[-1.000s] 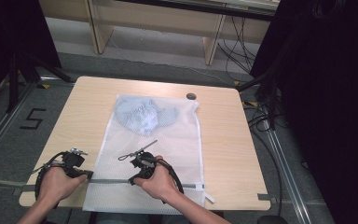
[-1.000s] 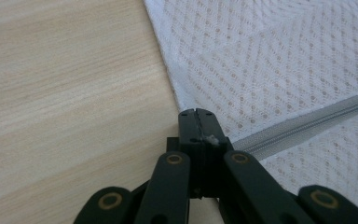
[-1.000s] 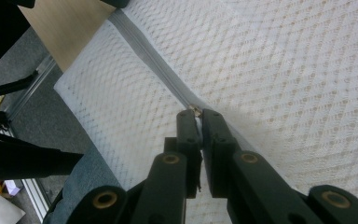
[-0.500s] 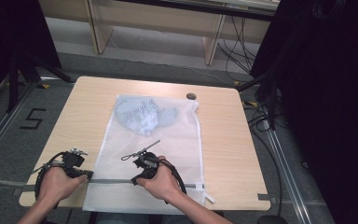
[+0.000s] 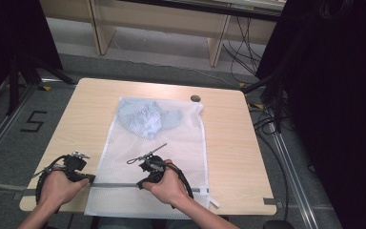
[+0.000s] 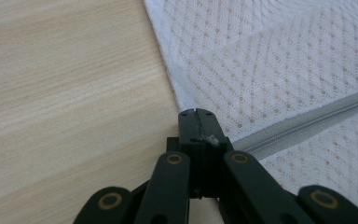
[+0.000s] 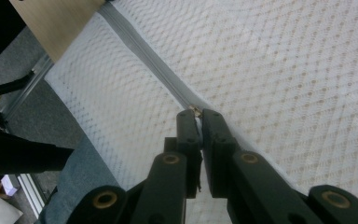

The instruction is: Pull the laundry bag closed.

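The left tongs (image 6: 196, 112) pinch the zip's (image 6: 307, 123) end at the bag's (image 5: 171, 143) near left; the right tongs (image 7: 196, 112) pinch the zip pull (image 7: 196, 110).

We see a white mesh laundry bag (image 5: 162, 162) lying flat on the table, its near edge hanging over the front. A grey zipper (image 5: 116, 185) runs across its near end. A pale blue garment (image 5: 145, 118) sits bunched inside at the far end

Light wooden table (image 5: 228, 143), grey floor (image 5: 24, 138), black curtains (image 5: 333, 95), wooden shelving (image 5: 167, 26)
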`<state>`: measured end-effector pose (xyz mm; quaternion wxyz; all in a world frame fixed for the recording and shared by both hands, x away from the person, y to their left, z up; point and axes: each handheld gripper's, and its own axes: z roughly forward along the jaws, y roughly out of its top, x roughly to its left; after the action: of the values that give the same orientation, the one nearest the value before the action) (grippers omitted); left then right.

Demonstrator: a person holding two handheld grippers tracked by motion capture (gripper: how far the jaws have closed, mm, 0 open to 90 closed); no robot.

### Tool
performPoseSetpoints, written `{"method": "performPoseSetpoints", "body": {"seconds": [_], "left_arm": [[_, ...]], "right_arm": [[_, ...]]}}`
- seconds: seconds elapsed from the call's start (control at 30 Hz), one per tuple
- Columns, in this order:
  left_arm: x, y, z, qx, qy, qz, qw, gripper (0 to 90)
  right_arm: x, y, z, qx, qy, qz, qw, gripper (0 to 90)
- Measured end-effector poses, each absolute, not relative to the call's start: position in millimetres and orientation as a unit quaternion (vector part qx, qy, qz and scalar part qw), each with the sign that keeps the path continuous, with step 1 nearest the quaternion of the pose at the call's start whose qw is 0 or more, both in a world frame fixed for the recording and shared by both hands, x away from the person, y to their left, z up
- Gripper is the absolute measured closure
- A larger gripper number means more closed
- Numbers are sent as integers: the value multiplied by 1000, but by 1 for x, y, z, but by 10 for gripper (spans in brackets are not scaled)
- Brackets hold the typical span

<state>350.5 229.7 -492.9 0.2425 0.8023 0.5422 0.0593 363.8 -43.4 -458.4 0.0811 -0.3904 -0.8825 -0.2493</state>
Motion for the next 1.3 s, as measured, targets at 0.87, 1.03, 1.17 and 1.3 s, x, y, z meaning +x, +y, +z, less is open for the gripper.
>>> {"method": "performPoseSetpoints", "body": {"seconds": [0.87, 1.03, 1.17, 1.3], "left_arm": [[350, 229, -493, 802, 543, 60, 242, 900], [350, 229, -493, 801, 544, 60, 242, 900], [350, 229, -493, 802, 543, 58, 240, 900], [350, 229, -493, 802, 543, 58, 241, 900]], "right_arm": [[363, -54, -458, -392, -882, -252, 77, 871], [362, -57, -458, -394, -880, -252, 77, 870], [362, -57, -457, -396, -881, -247, 74, 871], [362, -58, -458, -395, -881, -249, 77, 871]]}}
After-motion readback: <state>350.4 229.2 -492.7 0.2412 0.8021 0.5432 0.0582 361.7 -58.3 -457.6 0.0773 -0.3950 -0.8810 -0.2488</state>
